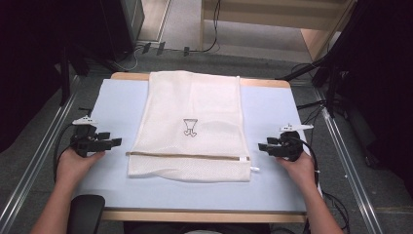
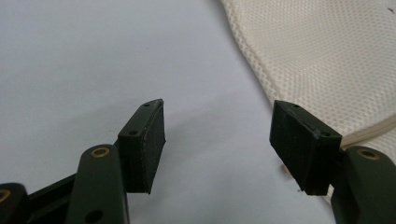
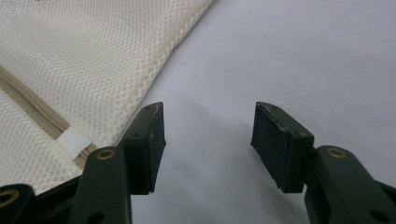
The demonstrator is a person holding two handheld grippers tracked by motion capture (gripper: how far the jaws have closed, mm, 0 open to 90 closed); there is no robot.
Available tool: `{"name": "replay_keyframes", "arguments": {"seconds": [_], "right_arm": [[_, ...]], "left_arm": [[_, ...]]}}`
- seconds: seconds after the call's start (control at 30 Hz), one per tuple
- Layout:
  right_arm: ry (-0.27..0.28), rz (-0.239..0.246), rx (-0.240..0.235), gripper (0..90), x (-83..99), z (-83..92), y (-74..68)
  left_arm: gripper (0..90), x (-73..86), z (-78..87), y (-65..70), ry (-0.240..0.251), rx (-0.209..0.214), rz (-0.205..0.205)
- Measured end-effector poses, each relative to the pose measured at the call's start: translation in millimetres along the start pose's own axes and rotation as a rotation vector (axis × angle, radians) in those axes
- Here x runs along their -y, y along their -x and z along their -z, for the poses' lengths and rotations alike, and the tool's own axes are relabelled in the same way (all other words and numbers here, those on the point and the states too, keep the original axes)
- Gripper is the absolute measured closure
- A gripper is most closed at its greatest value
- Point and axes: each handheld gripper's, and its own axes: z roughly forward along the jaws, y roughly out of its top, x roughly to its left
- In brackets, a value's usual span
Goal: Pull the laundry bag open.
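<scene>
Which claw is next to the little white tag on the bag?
The right claw. The white tag sticks out of the mesh bag at its corner; the left claw faces the plain opposite edge.

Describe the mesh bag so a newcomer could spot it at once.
On the pale blue table mat, in the middle between the person's two hands, lies a cream mesh laundry bag, flat. A tan zipper crosses its near end, and a small dark printed figure marks its centre.

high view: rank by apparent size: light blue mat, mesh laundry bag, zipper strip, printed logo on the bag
1. light blue mat
2. mesh laundry bag
3. zipper strip: long but very thin
4. printed logo
The last two are close in area; unsure.
</scene>
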Motion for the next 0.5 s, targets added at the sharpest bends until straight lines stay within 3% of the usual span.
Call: {"name": "replay_keyframes", "arguments": {"seconds": [0.3, 0.5], "right_arm": [[0.012, -0.013, 0.033, 38.3, 3.6, -1.1, 5.6], [0.017, -0.014, 0.043, 36.2, 3.8, -2.6, 5.6]], "left_arm": [[31.3, -1.3, -4.6, -3.1, 0.019, -0.022, -0.027], [28.1, -1.4, -8.9, -3.5, 0.003, -0.034, -0.009]]}}
